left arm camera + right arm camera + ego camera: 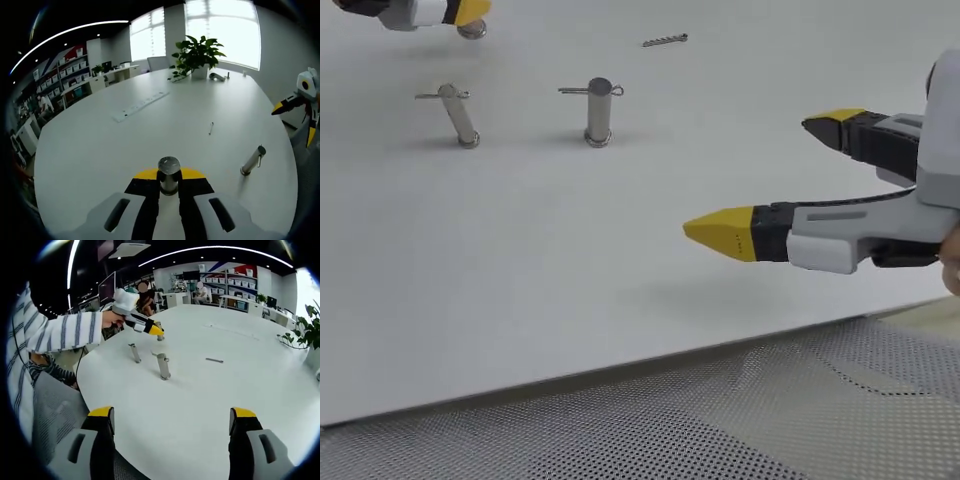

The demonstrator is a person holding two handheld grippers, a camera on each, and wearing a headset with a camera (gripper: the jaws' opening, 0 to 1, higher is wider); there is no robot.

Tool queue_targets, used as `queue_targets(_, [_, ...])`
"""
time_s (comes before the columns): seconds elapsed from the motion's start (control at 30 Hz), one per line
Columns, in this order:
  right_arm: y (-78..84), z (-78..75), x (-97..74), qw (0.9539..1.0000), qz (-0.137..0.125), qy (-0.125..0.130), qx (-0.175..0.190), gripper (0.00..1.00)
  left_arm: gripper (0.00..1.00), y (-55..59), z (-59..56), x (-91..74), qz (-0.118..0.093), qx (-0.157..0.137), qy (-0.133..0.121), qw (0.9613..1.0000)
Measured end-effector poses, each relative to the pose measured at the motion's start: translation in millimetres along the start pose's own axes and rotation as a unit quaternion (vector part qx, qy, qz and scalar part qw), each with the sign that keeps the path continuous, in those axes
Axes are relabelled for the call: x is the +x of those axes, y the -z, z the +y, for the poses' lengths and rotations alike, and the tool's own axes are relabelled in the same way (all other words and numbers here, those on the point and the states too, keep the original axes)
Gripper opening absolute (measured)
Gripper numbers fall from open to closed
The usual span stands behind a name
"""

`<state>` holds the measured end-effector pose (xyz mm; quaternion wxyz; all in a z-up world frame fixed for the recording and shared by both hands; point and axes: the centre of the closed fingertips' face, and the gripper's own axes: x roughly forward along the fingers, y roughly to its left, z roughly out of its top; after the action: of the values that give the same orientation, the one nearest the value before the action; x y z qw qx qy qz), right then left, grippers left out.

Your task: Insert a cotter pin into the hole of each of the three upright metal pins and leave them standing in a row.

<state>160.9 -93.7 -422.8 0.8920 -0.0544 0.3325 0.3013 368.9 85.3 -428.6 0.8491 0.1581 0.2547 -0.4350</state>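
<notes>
Two metal pins stand on the white table (570, 260), each with a cotter pin through its top: a leaning one (458, 115) (135, 352) and an upright one (599, 112) (163, 366) (252, 160). A loose cotter pin (665, 41) (211, 128) (214, 360) lies flat beyond them. My left gripper (460, 15) (150, 329) is shut on the third metal pin (168, 175) (160, 337), whose foot (472, 30) is at or just above the table top. My right gripper (775, 180) (172, 420) hovers open and holds nothing, well right of the pins.
The table's near edge (620, 370) runs across the front, with a grey perforated surface (720, 430) below it. A white power strip (140, 105) and a potted plant (195, 55) sit far across the table. A striped sleeve (55, 335) holds the left gripper.
</notes>
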Motion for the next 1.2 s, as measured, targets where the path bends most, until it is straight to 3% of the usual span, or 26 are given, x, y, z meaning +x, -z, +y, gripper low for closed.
queue_targets(0.17, [-2.0, 1.2, -1.1, 1.0, -0.005, -0.001, -0.004, 0.94, 0.09, -23.5, -13.8, -26.5, -0.015, 0.022, 0.013, 0.9995])
queue_targets(0.3, [-5.6, 2.2, -2.7, 0.9999, -0.011, -0.002, -0.009, 0.94, 0.09, -38.3, -31.3, -43.9, -0.03, 0.042, 0.032, 0.9981])
queue_targets(0.53, [-8.6, 3.7, -5.3, 0.9997, -0.019, -0.005, -0.013, 0.94, 0.09, -47.2, -65.3, -63.8, -0.032, 0.079, 0.053, 0.995])
queue_targets(0.67, [-9.1, 5.9, -6.4, 0.9996, -0.022, -0.007, -0.014, 0.95, 0.09, -44.7, -83.5, -68.3, -0.03, 0.09, 0.055, 0.9939])
queue_targets(0.8, [-10.5, 7.9, -7.7, 0.9995, -0.026, -0.01, -0.015, 0.95, 0.09, -35.6, -103.8, -67.7, -0.034, 0.069, 0.061, 0.9952])
queue_targets(1.03, [-10.8, 11.8, -11.0, 0.9992, -0.03, -0.016, -0.02, 0.95, 0.09, -12.5, -140.0, -63.6, -0.016, 0.032, 0.079, 0.9962])
queue_targets(1.2, [-10.7, 12.4, -13.1, 0.9991, -0.033, -0.016, -0.02, 0.95, 0.09, -3.4, -156.4, -59.1, -0.014, 0.012, 0.067, 0.9976])
